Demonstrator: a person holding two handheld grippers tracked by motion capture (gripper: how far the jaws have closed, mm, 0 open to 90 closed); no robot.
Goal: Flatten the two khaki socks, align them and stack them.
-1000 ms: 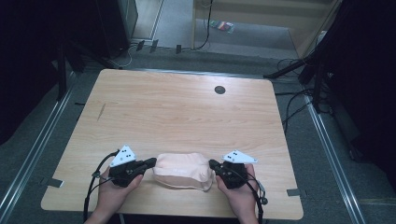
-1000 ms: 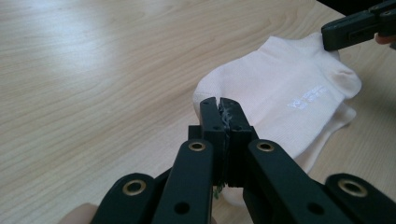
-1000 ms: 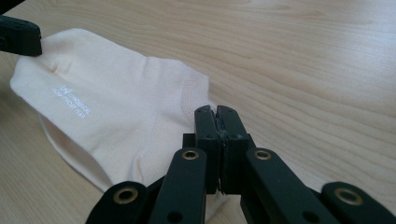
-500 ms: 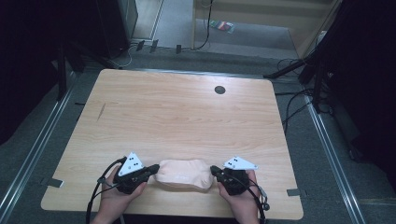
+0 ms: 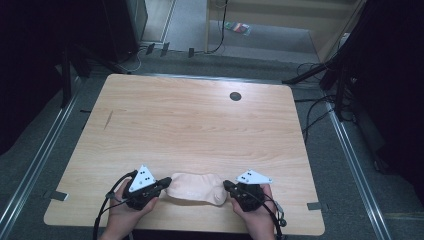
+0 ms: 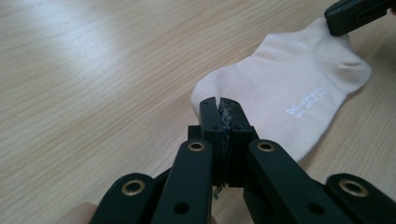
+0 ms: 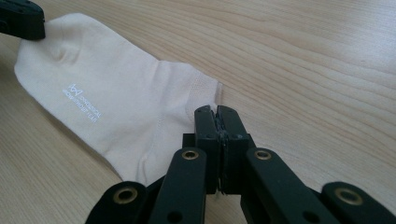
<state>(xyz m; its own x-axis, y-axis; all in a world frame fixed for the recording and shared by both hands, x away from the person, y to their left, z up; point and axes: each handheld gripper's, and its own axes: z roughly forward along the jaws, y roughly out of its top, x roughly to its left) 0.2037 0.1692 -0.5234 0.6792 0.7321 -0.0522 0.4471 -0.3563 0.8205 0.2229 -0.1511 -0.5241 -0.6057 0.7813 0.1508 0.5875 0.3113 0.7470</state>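
Observation:
A cream ankle sock (image 5: pixel 195 187) with small white lettering lies flat near the front edge of the wooden table (image 5: pixel 200 125). My left gripper (image 5: pixel 162 185) is shut on the sock's left end. In the left gripper view the jaws (image 6: pixel 222 105) pinch the edge of the sock (image 6: pixel 280 84), and the other gripper (image 6: pixel 355 14) holds the far end. My right gripper (image 5: pixel 227 187) is shut on the right end by the cuff. In the right gripper view its jaws (image 7: pixel 217 114) close on the sock (image 7: pixel 107 102) at the cuff seam, with the left gripper (image 7: pixel 21 21) at the top left corner.
A round black grommet hole (image 5: pixel 235 96) sits near the table's far edge, and a short dark mark (image 5: pixel 108 119) at the left. Cables (image 5: pixel 310 107) lie on the floor to the right of the table.
Both hands have drawn back toward the table's front edge with the sock between them. The sock now lies flatter and more stretched out.

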